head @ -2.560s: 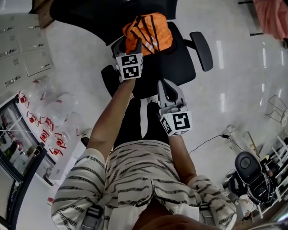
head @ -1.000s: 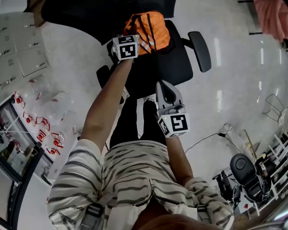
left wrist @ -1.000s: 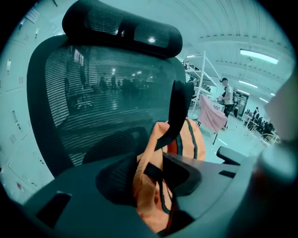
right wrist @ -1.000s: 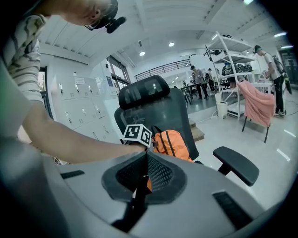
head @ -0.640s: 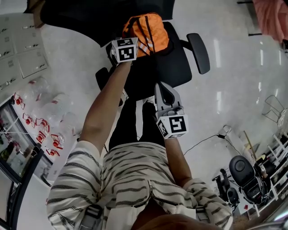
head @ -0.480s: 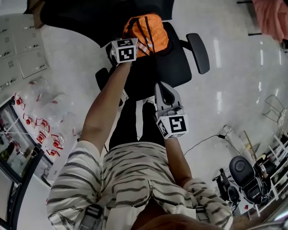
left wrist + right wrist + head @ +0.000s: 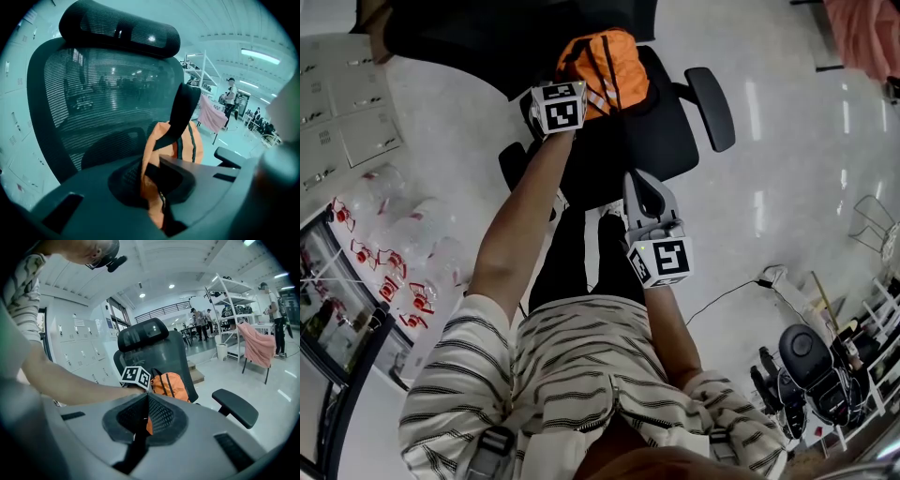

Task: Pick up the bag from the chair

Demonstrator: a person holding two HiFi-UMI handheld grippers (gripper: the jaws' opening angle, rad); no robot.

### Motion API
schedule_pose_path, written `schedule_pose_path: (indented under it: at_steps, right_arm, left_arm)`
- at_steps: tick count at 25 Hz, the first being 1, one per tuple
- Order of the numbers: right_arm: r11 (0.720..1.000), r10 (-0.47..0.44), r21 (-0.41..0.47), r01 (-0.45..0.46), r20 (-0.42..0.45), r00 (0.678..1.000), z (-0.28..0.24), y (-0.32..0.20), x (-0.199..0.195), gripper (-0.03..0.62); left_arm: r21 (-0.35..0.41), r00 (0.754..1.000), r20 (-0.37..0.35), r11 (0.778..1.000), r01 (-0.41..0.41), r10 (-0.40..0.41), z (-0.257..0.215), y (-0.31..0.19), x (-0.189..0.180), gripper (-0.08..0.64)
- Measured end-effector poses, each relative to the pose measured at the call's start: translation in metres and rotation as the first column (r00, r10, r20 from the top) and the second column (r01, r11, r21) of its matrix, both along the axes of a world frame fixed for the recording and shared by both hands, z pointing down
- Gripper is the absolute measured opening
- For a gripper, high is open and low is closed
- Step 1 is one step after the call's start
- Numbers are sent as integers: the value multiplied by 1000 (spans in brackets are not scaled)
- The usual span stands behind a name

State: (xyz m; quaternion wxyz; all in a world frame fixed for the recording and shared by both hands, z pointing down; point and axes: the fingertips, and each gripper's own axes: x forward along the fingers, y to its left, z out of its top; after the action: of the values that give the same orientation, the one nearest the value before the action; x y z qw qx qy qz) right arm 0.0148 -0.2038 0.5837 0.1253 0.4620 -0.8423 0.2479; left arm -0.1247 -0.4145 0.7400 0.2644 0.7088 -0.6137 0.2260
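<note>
An orange bag point(image 7: 605, 64) with black straps sits on the seat of a black office chair point(image 7: 666, 131), against its backrest. My left gripper point(image 7: 158, 190) is shut on the orange bag point(image 7: 190, 143), pinching orange fabric and a black strap point(image 7: 185, 105) that stands up above the jaws. In the head view the left gripper point(image 7: 570, 86) is at the bag's left edge. My right gripper point(image 7: 639, 187) hangs back over the seat's front edge, shut with nothing in it. From the right gripper point(image 7: 147, 401) view, the bag point(image 7: 171, 383) lies ahead, beside the left gripper's marker cube.
The chair's armrest point(image 7: 711, 94) juts out to the right of the bag. Lockers point(image 7: 342, 108) and clear bottles point(image 7: 394, 248) line the left side. A cable point(image 7: 727, 298) crosses the floor, with black gear point(image 7: 811, 356) at the lower right. A pink cloth point(image 7: 258, 345) and shelving stand behind.
Since 2.6 s ago my left gripper has reached forward along the bag's left side. Over the last second both grippers have barely moved.
</note>
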Motion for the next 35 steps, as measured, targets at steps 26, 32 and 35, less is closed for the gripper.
schedule_pose_path:
  at_steps: [26, 32, 35]
  right_arm:
    - [998, 11, 56, -11, 0, 1000, -28, 23, 16, 18]
    - [997, 16, 80, -16, -3, 1000, -38, 27, 16, 18]
    - [996, 14, 90, -14, -3, 1000, -42, 35, 13, 18]
  left_arm:
    - [54, 999, -46, 998, -20, 22, -49, 33, 24, 31]
    - [81, 998, -56, 996, -26, 30, -69, 37, 26, 31]
    - [85, 998, -55, 996, -35, 40, -76, 44, 26, 31]
